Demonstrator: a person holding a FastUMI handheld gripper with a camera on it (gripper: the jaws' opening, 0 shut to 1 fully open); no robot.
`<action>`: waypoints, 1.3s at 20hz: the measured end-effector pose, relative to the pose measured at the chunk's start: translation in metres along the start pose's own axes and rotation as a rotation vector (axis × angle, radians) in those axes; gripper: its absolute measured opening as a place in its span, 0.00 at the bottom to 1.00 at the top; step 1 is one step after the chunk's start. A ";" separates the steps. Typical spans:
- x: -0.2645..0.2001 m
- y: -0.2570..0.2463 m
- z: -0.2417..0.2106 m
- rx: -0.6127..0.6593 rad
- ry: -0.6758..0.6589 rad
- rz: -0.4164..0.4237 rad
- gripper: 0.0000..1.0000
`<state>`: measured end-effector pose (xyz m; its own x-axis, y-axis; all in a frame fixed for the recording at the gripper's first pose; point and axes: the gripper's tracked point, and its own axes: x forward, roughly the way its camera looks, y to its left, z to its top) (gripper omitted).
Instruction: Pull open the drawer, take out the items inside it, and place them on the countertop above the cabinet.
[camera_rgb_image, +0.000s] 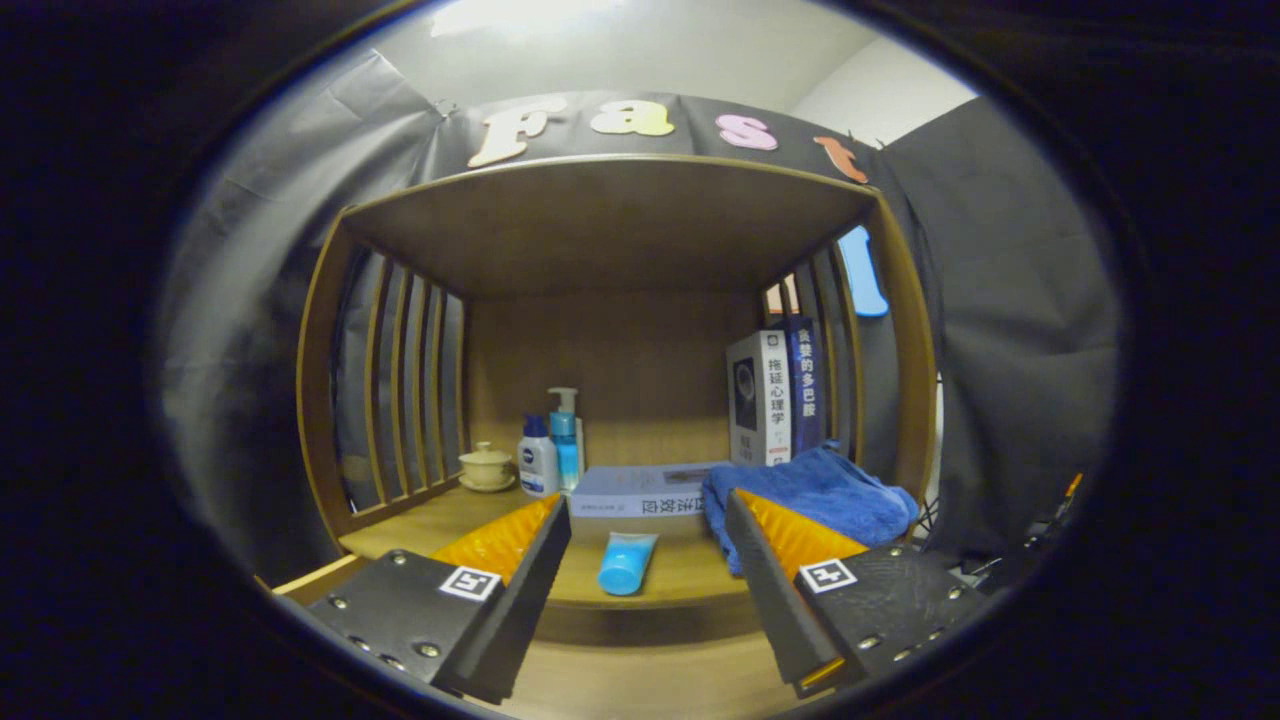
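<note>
Black two-finger gripper (640, 560) with orange side panels and square marker tags seen nearest, jaws spread wide, nothing held between them. Between the fingers and just ahead of the tips: small light-blue squeeze tube (626, 563), lying flat on the light wooden countertop (690, 575) close to its front edge, cap end toward the gripper, touching neither finger. Below that edge, a strip of wooden cabinet front (650, 680) visible between the fingers; whether drawer or fixed panel, open or shut, cannot tell. Just beyond the tube: flat grey-white book (640, 492) lying on its side, spine facing forward. Immediately right of the book and partly behind the right finger: crumpled blue cloth towel (820, 490), resting on the countertop. Behind the towel: two upright books, one white (760, 400), one dark blue (806, 385), standing against the slatted wooden right wall (845, 330). Left of the flat book, farther back: white bottle with blue cap (537, 458) touching or just beside a clear blue pump bottle (566, 438). Left again, near the slatted left wall (400, 380): small cream lidded cup on a saucer (486, 466). Wooden back panel (620, 360) and overhead shelf board (610, 225) enclosing the recess.
</note>
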<state>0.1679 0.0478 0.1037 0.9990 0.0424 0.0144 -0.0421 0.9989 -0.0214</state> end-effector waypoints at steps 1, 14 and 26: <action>-0.006 0.000 0.010 0.000 -0.015 -0.004 0.93; -0.182 -0.017 -0.004 -0.056 0.046 -0.119 0.94; -0.186 -0.019 -0.129 -0.035 0.295 -0.061 0.94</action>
<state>-0.0153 0.0185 -0.0277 0.9612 -0.0301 -0.2742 0.0131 0.9979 -0.0635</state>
